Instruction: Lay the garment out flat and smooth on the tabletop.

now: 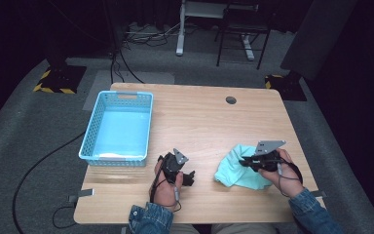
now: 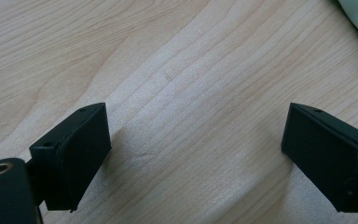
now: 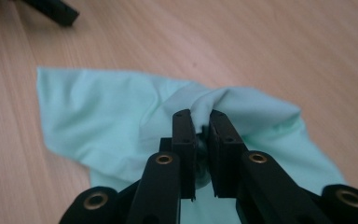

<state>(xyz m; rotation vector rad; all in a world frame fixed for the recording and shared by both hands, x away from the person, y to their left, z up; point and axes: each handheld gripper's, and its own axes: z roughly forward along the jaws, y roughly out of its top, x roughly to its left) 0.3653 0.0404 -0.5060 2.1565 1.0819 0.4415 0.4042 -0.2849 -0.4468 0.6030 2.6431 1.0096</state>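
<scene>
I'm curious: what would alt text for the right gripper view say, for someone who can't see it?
Two black jaws of the right gripper pinch a raised fold of a mint-green cloth that lies rumpled on a light wooden table. A black part of the left gripper shows at the top left corner.

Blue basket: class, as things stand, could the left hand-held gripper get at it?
Probably yes: the left hand-held gripper, jaws open and empty, sits near the blue basket with bare table between them.
</scene>
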